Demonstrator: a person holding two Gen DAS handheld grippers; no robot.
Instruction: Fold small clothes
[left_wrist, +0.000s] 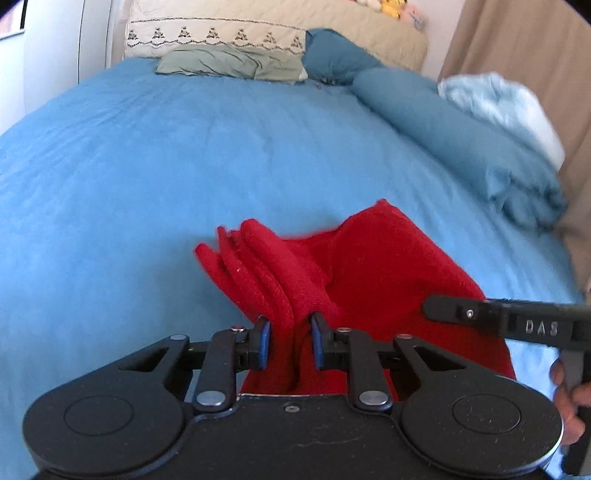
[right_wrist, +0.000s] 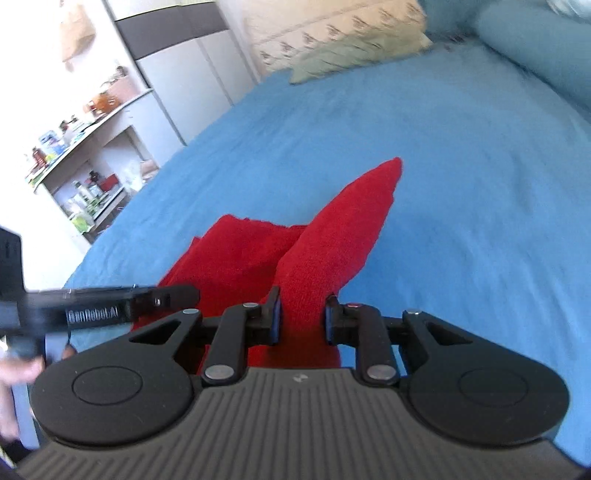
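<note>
A red knit garment (left_wrist: 369, 266) hangs bunched between my two grippers above a blue bedspread (left_wrist: 147, 166). My left gripper (left_wrist: 290, 341) is shut on a gathered, pleated edge of the cloth. My right gripper (right_wrist: 303, 319) is shut on another part of the red garment (right_wrist: 332, 236), and a pointed corner sticks up past its fingers. The right gripper's body shows at the right of the left wrist view (left_wrist: 517, 321). The left gripper's body shows at the left of the right wrist view (right_wrist: 110, 306). The two grippers are close together.
Pillows (left_wrist: 229, 62) and a rolled blue duvet (left_wrist: 461, 136) lie at the head and right side of the bed. A pale blue cloth (left_wrist: 498, 107) sits on the duvet. Shelves with bottles (right_wrist: 81, 155) stand left of the bed. A beige curtain (left_wrist: 517, 44) hangs at right.
</note>
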